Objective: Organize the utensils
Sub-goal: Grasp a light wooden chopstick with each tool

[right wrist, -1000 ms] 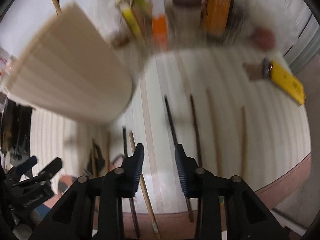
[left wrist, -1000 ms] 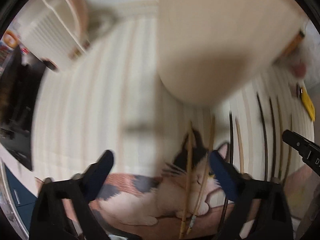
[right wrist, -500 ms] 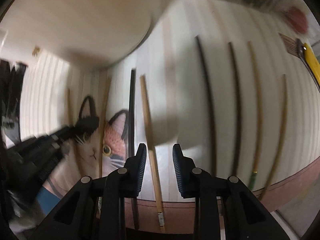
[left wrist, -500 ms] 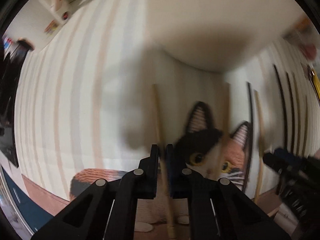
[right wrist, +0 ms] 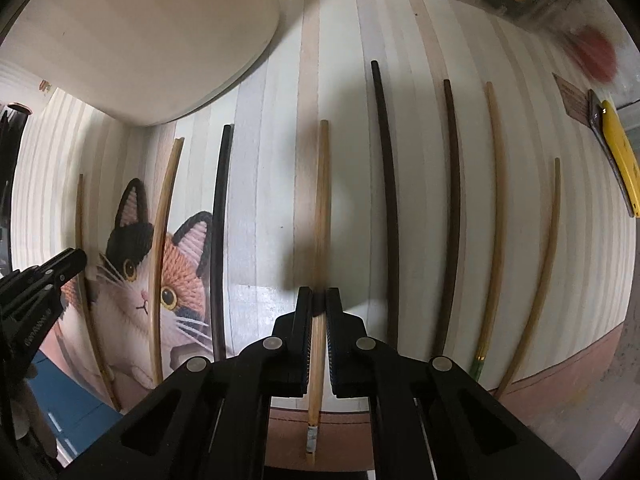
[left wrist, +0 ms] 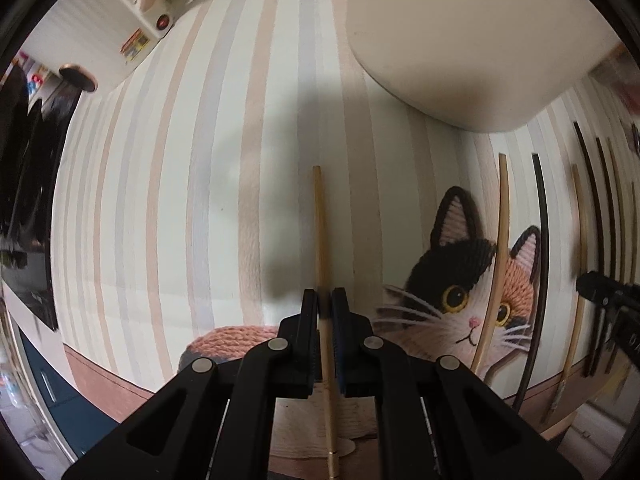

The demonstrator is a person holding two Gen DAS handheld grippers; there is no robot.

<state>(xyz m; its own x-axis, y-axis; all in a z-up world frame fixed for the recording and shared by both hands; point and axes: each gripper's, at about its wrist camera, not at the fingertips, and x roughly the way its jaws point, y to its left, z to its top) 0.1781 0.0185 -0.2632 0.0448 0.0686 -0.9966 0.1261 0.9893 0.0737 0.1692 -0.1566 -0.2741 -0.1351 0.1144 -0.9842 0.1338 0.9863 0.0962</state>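
Left wrist view: left claw (left wrist: 325, 300) clamped on pale chopstick (left wrist: 320, 224); right claw (right wrist: 319, 300) likewise on tan chopstick (right wrist: 322, 208).

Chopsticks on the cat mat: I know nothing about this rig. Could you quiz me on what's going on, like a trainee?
1. True or false: the left tongs are shut on the leftmost chopstick.
2. What do the right tongs grip? A: a spoon. B: the middle light chopstick. C: a fork.
3. In the right wrist view, how many dark chopsticks lie on the striped mat?

Key: 1 true; 2 B; 3 three.
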